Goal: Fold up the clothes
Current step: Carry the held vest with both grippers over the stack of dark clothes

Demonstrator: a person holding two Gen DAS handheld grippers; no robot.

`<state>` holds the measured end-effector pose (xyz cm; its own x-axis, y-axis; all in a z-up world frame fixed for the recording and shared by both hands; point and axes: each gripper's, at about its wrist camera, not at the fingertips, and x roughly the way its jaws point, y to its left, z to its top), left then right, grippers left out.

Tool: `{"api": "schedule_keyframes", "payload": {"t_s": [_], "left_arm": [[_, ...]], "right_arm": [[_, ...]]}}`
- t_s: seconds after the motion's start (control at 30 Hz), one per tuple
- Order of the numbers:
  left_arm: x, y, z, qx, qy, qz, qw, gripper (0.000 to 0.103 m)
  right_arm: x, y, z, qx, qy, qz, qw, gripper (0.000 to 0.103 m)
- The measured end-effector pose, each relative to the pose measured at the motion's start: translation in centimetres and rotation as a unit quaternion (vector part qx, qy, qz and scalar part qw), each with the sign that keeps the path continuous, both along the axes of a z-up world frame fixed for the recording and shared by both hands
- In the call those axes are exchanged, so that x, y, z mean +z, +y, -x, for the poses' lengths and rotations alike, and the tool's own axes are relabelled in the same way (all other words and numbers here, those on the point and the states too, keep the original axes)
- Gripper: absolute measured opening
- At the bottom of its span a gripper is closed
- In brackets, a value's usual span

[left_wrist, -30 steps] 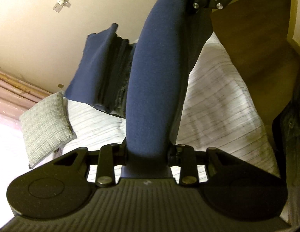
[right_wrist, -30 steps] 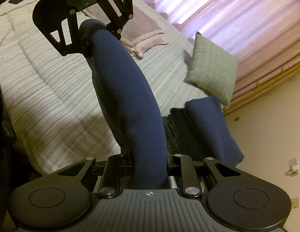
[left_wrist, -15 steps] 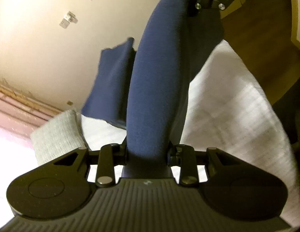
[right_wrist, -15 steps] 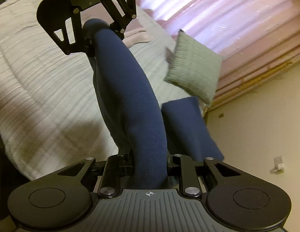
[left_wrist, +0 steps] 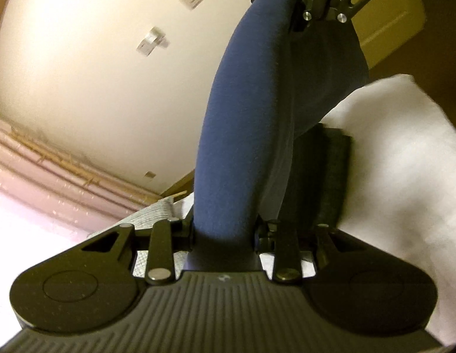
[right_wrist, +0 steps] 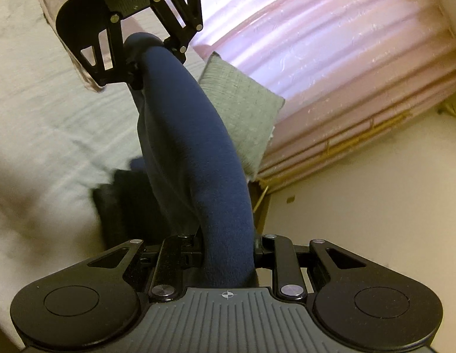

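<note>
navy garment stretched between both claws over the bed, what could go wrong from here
1. The navy garment is pinched only at a narrow bunched edge in the left claw and the right claw; a tug could probably slip it free.
2. Its loose lower part hangs unevenly and may crease when laid on the bed.
3. The grey cushion lies close and might get swept.

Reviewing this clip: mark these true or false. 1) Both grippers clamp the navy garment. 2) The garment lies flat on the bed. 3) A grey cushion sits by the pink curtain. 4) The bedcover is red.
1) True: the left gripper and right gripper have jaws shut on the navy blue fabric garment.
2) False: it hangs stretched between them.
3) True: grey woven cushion, pink curtain.
4) False: the pale striped bedcover is whitish.
</note>
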<state>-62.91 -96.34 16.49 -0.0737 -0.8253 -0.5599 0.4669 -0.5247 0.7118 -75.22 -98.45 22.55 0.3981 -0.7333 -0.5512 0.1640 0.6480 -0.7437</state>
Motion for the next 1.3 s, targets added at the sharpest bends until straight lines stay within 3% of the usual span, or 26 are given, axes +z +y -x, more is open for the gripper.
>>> {"api": "schedule_keyframes", "payload": {"t_s": [0.17,0.3,0.4,0.43,0.6,0.67,0.8,1.0,1.23,1.3], "left_arm": [[1.1,-9.3,1.2,0.052,-0.001,0.003,0.9987,0.029],[1.9,-14.3,1.7,0.092,-0.01,0.041,0.9949,0.029],[-2.1,-15.9,2.2,0.102,-0.023,0.048,0.9934,0.029],[-3.7,-16.4,2.4,0.104,-0.027,0.044,0.9932,0.029],[-14.9,-16.0,4.0,0.091,-0.053,-0.061,0.9925,0.031],[-17.3,-15.0,4.3,0.081,-0.07,-0.058,0.9926,0.032],[-17.6,-13.2,4.0,0.067,-0.071,-0.032,0.9947,0.036],[-18.0,-11.4,3.0,0.032,-0.1,-0.013,0.9944,0.038],[-17.9,-13.1,2.4,0.018,-0.13,0.016,0.9912,0.033],[-18.3,-12.7,1.6,0.026,-0.126,0.007,0.9917,0.033]], "right_arm": [[-0.1,-10.4,1.5,0.041,0.009,0.019,0.999,0.022],[0.0,-16.3,1.6,0.063,-0.008,0.068,0.996,0.023],[-3.7,-18.2,2.0,0.079,-0.012,0.089,0.993,0.023],[-6.1,-18.6,2.2,0.081,-0.005,0.074,0.994,0.023],[-16.0,-17.7,3.2,0.09,0.045,-0.016,0.995,0.023],[-18.3,-16.9,3.8,0.091,0.051,-0.028,0.994,0.023],[-18.8,-15.4,5.0,0.089,0.039,-0.017,0.995,0.028],[-18.8,-14.6,6.1,0.07,0.058,-0.009,0.996,0.032],[-17.7,-14.0,4.5,0.04,0.038,-0.028,0.998,0.026],[-17.9,-13.5,4.2,0.045,0.037,-0.031,0.998,0.026]]}}
